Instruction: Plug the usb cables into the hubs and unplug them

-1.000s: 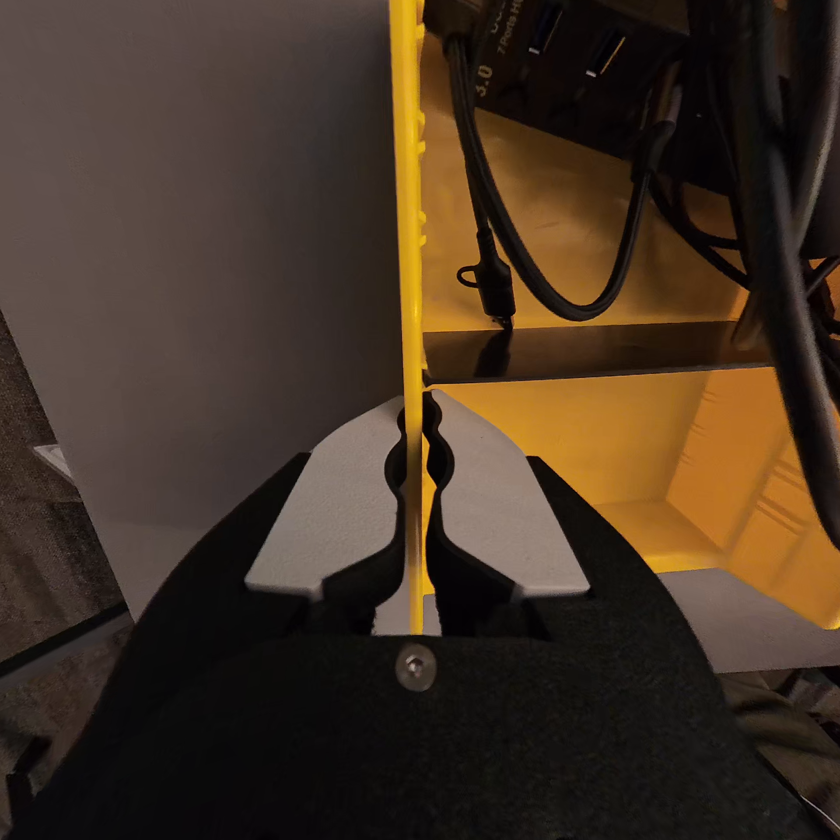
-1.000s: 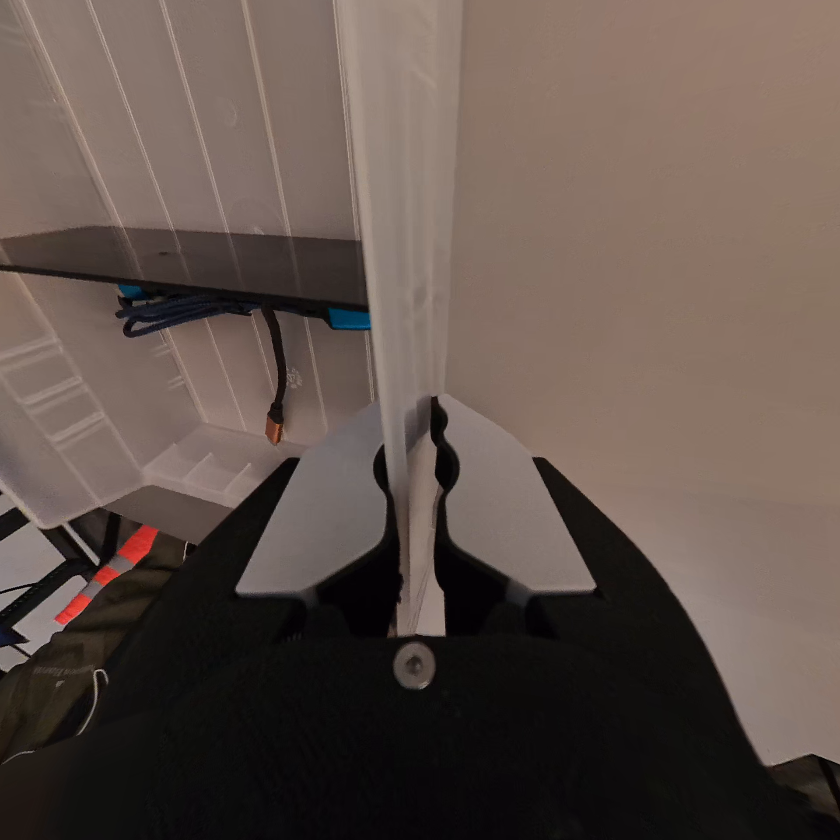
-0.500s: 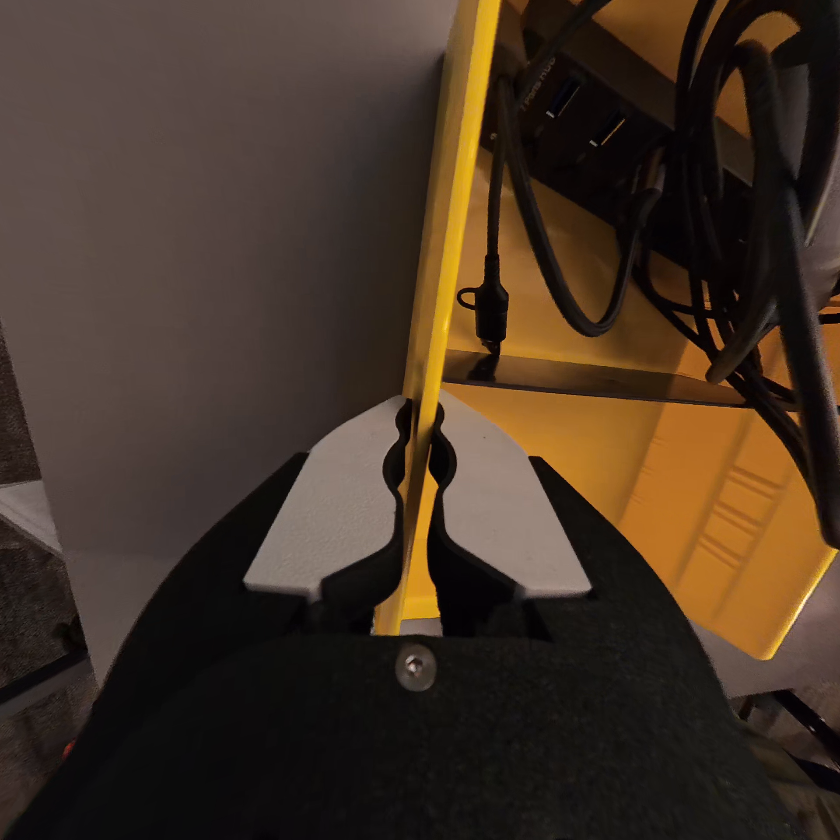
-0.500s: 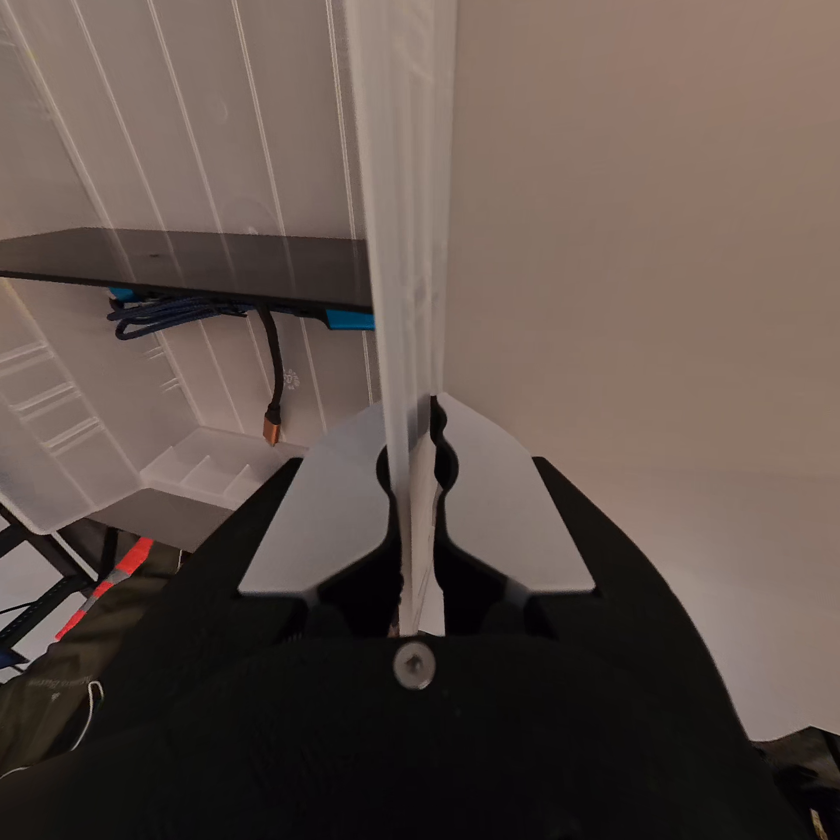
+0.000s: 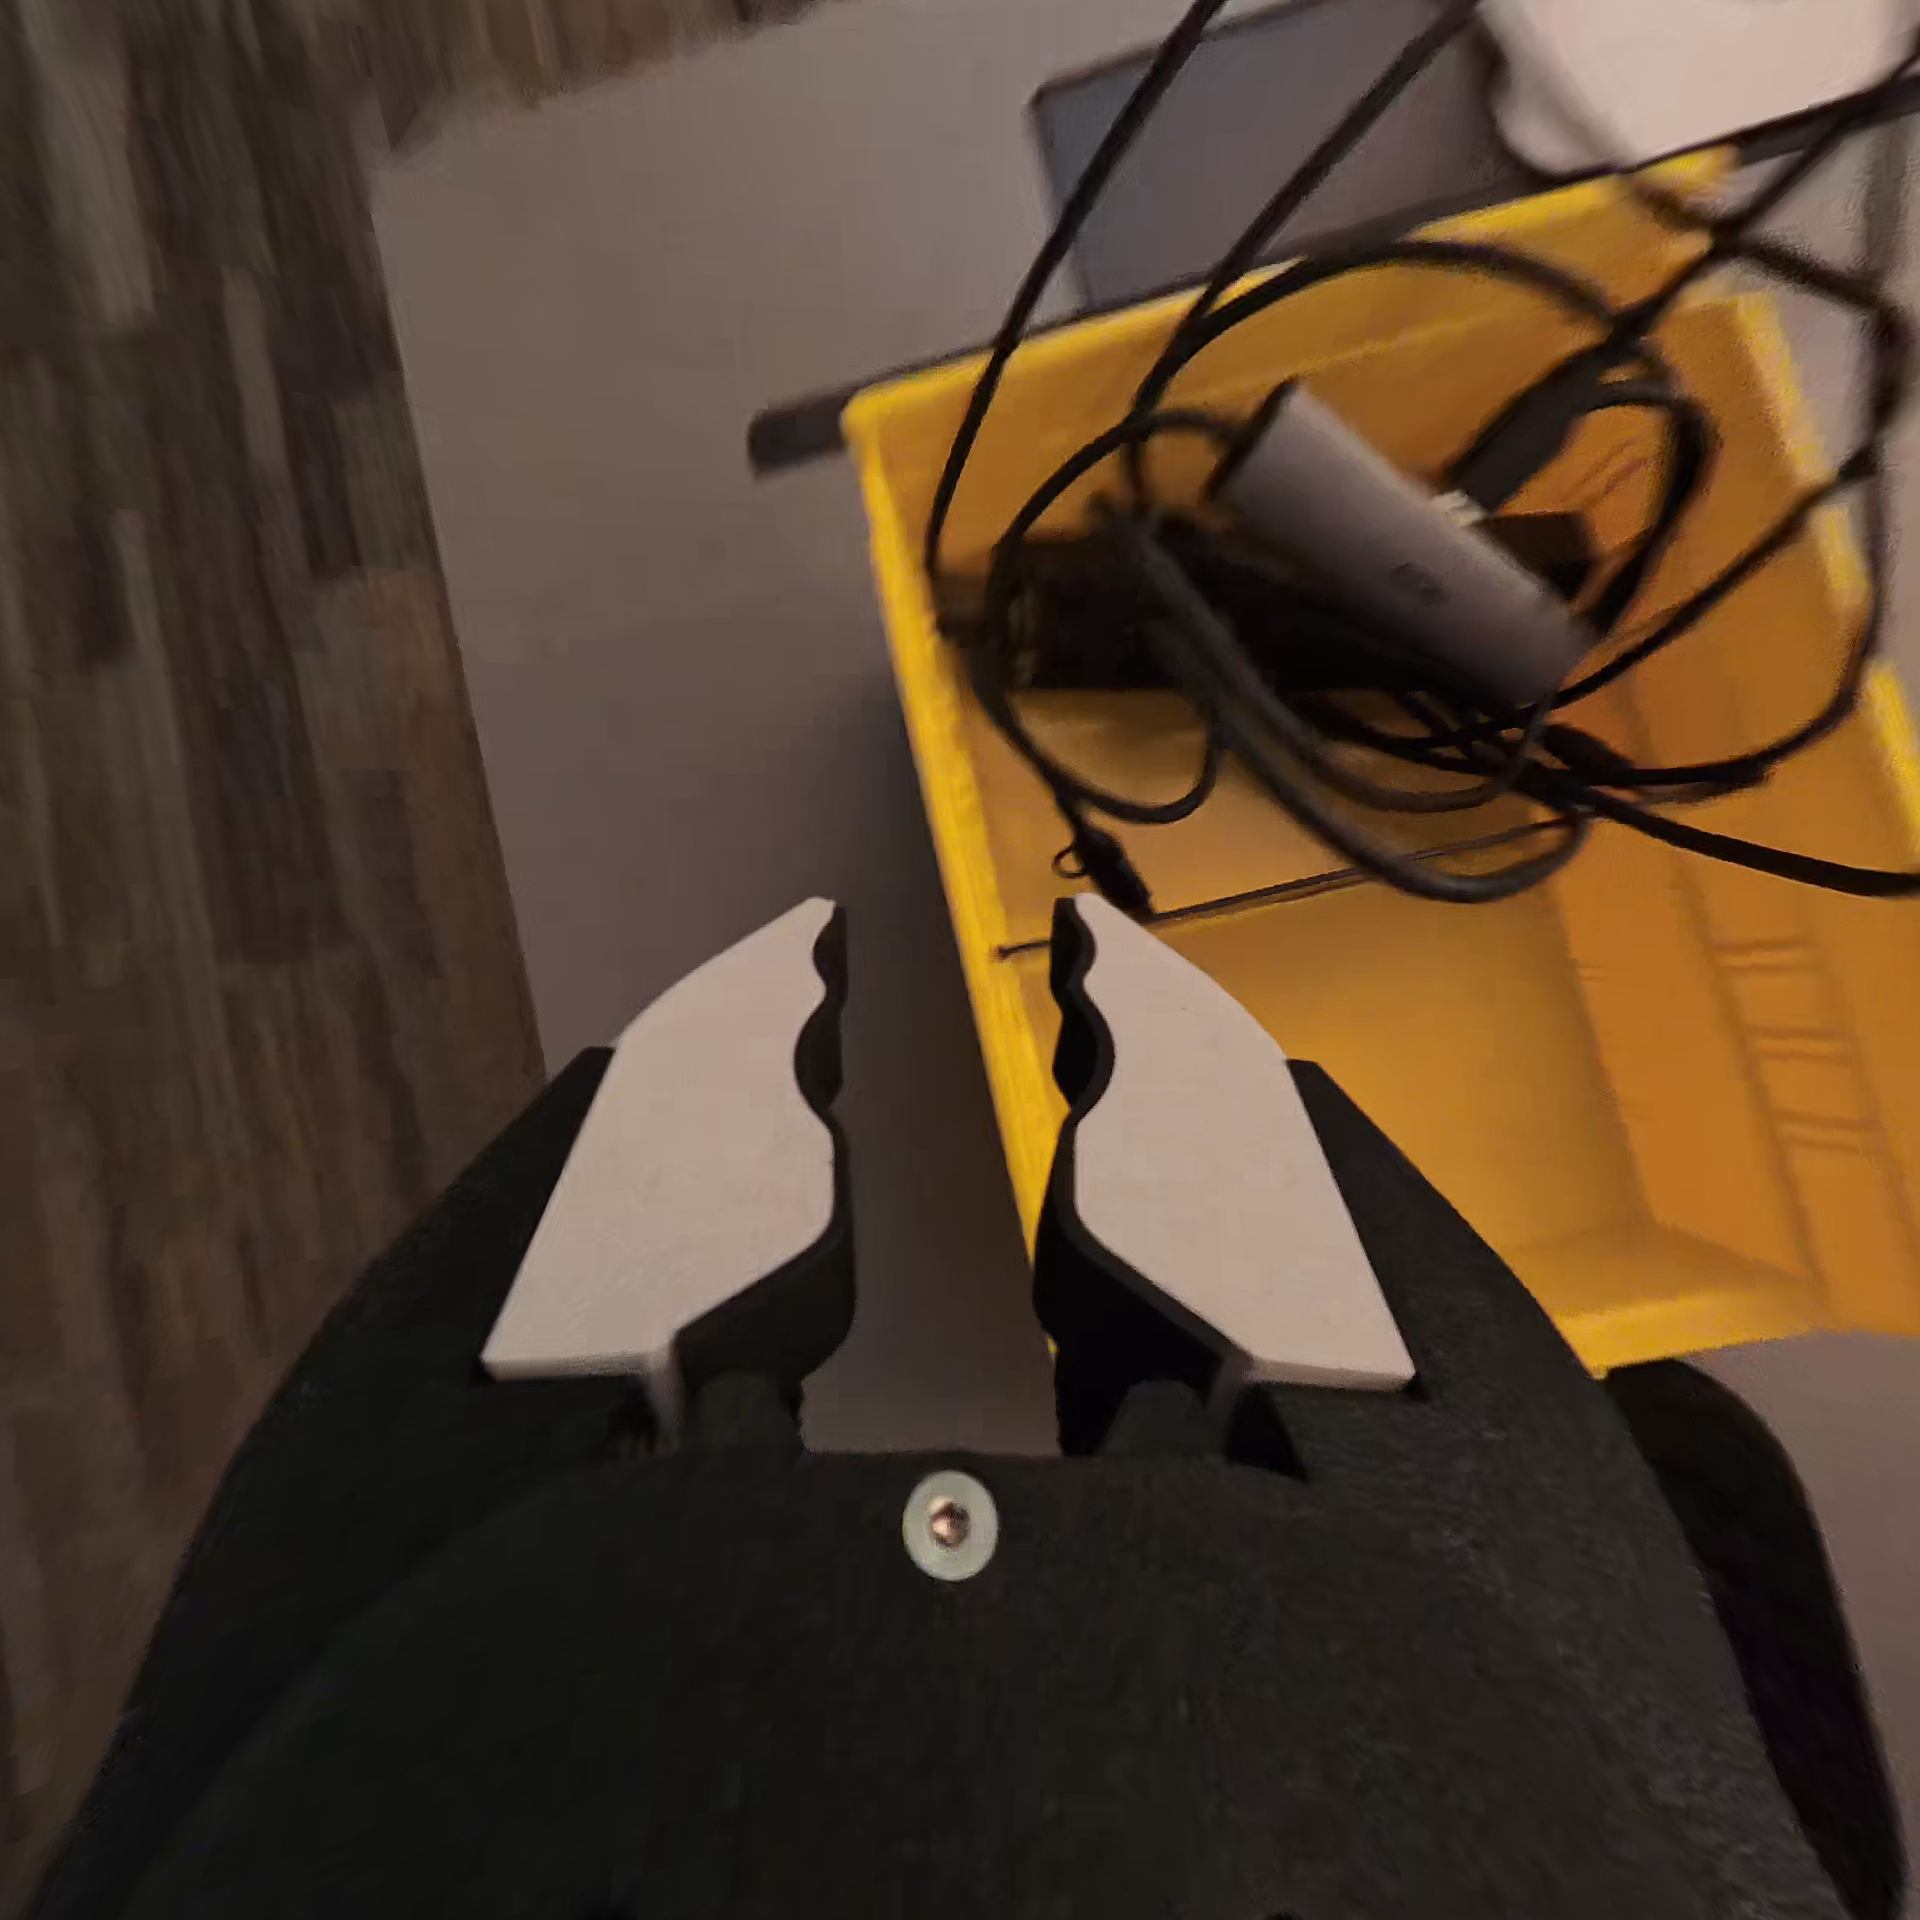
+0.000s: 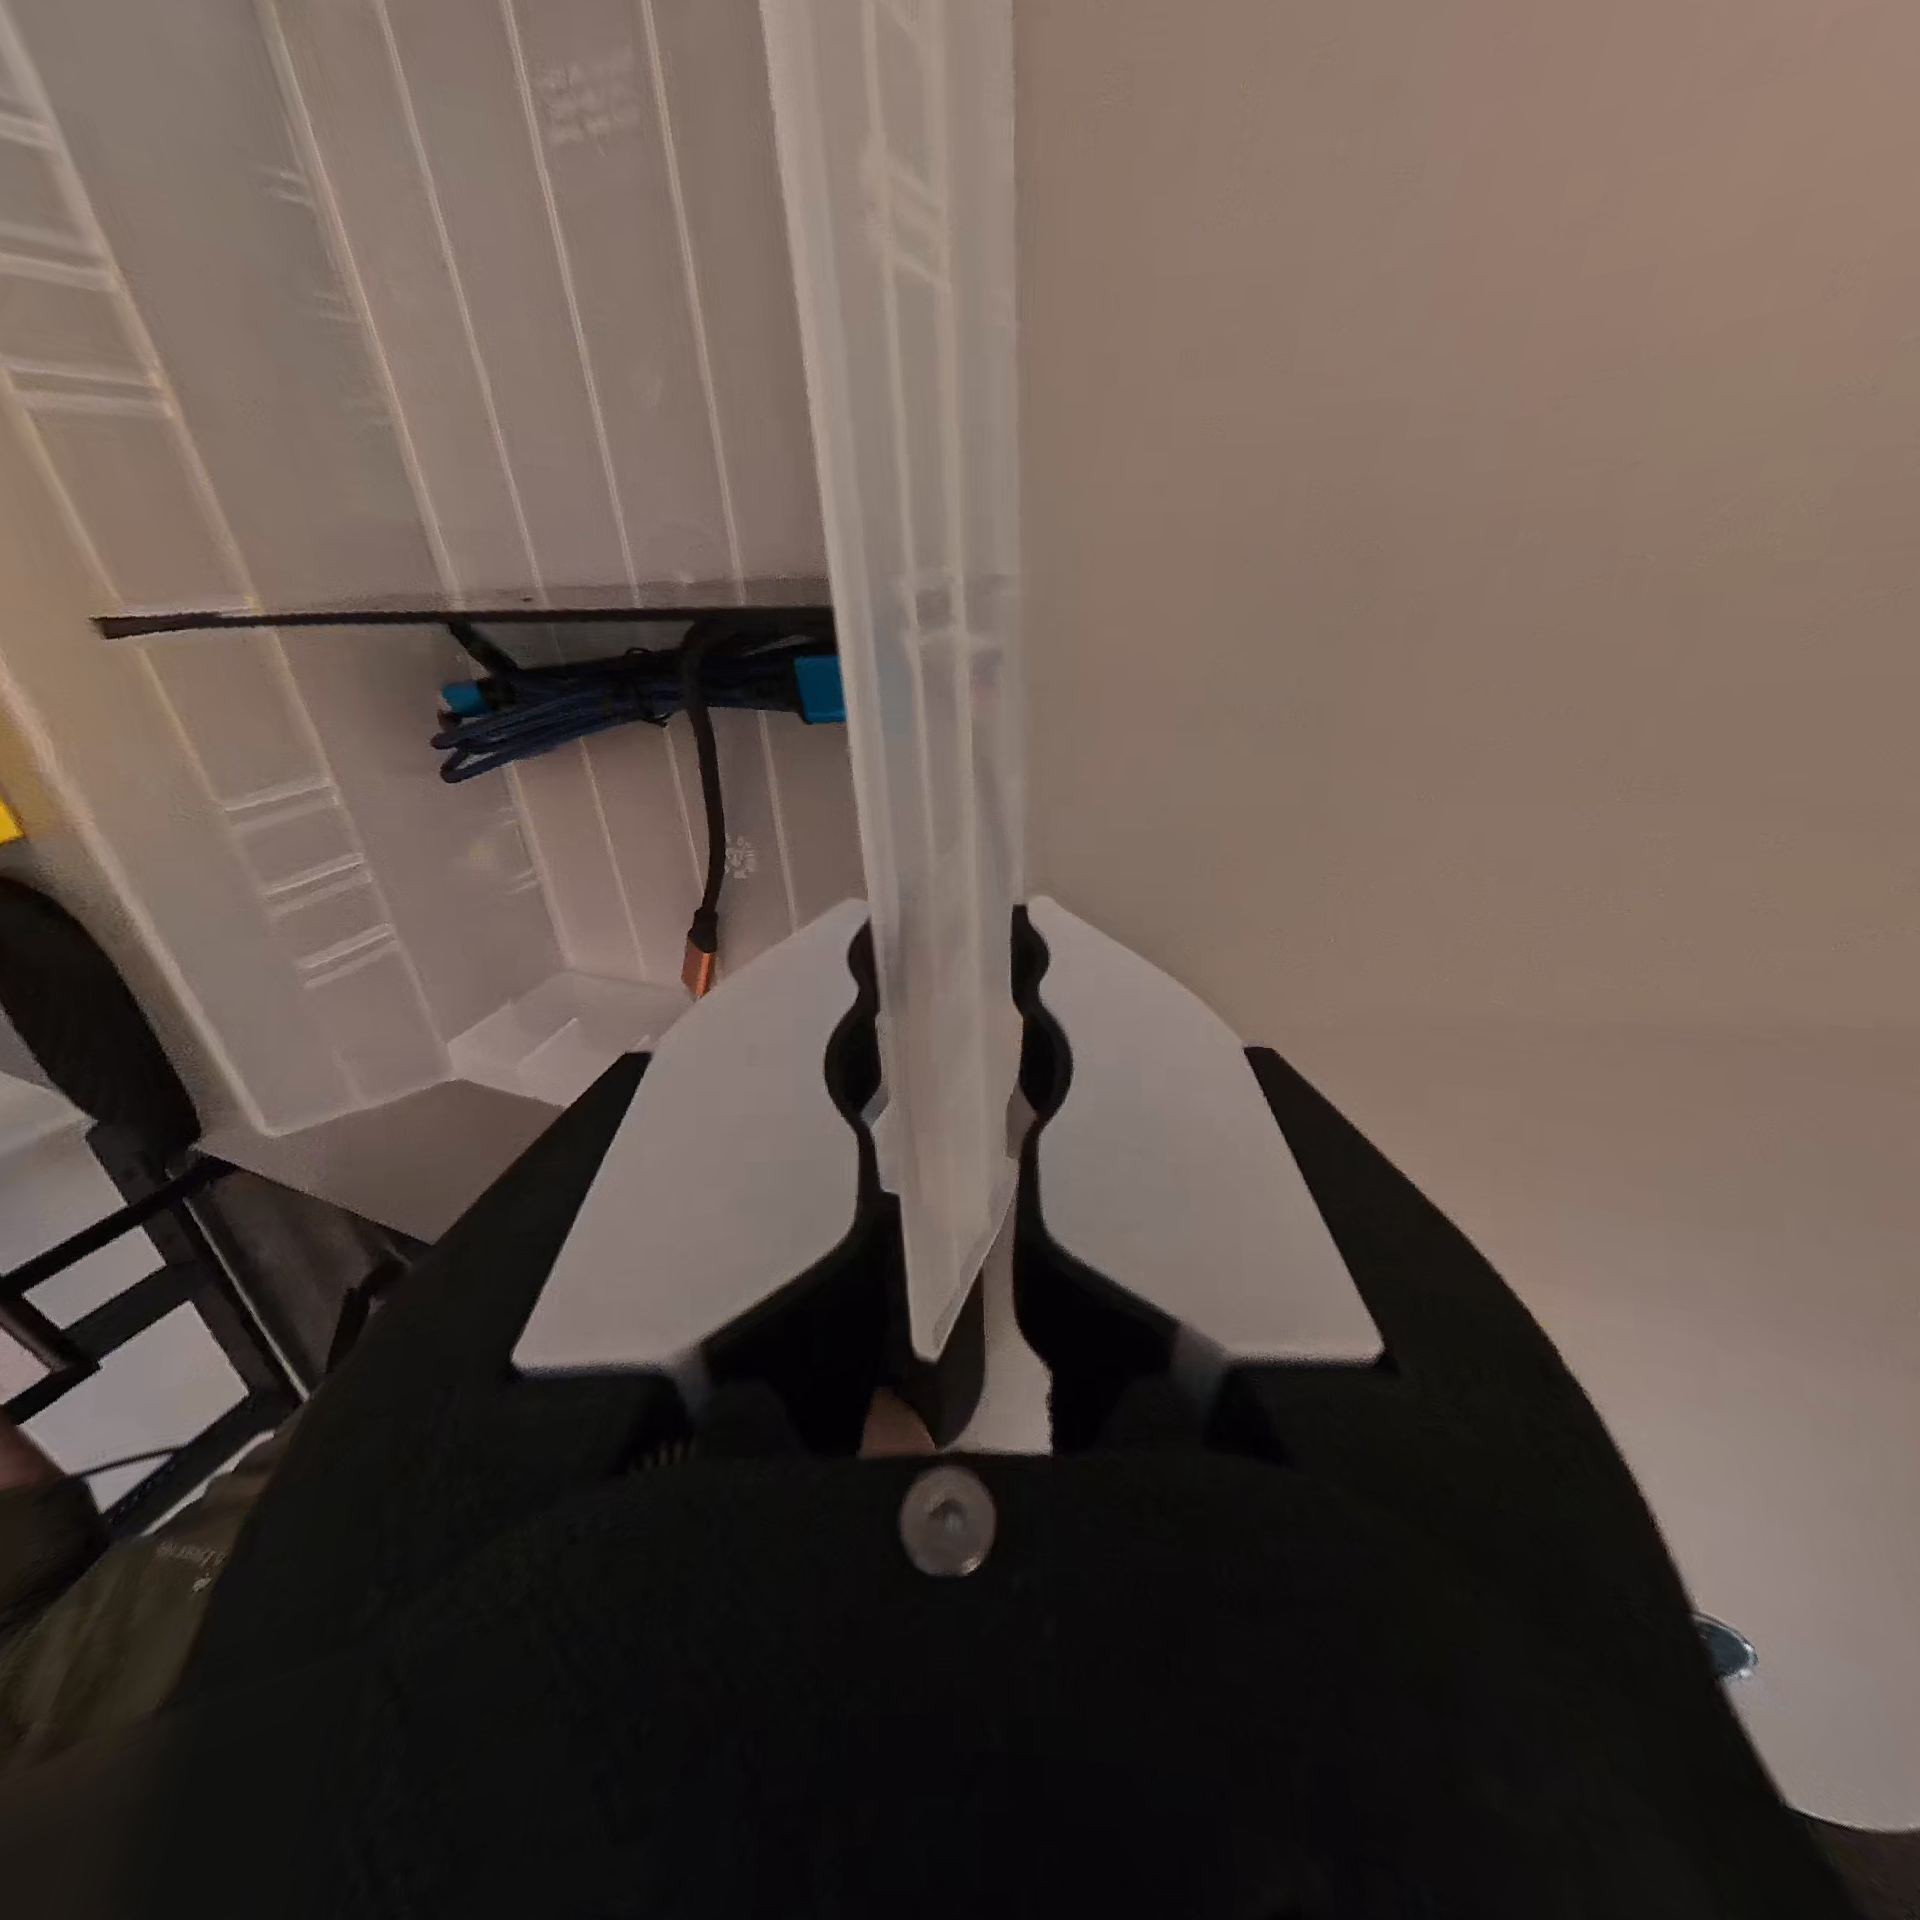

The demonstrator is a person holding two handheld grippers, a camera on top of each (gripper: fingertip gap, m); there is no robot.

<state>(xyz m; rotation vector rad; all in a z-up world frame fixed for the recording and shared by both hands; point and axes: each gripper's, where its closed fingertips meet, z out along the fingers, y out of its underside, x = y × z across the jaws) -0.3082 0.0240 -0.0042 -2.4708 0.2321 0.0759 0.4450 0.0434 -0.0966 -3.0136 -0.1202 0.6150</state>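
Observation:
In the left wrist view a yellow bin [image 5: 935,665] sits on a grey table. It holds a grey hub [image 5: 1392,561], a black hub [image 5: 1091,613] and tangled black cables [image 5: 1195,436]. My left gripper [image 5: 945,914] is open and empty, with its right finger over the bin's near left wall. In the right wrist view my right gripper [image 6: 943,914] straddles the side wall of a clear bin [image 6: 914,520], with its jaws slightly apart. Inside that bin lie a coiled blue cable [image 6: 540,717] and a black cable with a copper plug [image 6: 698,961], under a black divider [image 6: 416,620].
The grey table top [image 5: 644,520] ends at the left, with dark carpet [image 5: 208,727] beyond. A dark flat slab [image 5: 1247,177] lies behind the yellow bin. A black metal frame [image 6: 104,1299] stands at the lower left of the clear bin. The pale table surface [image 6: 1455,623] lies to its right.
My left gripper has let go of the yellow bin's wall, opened and pulled back and up. My right gripper's jaws have widened around the clear bin's wall.

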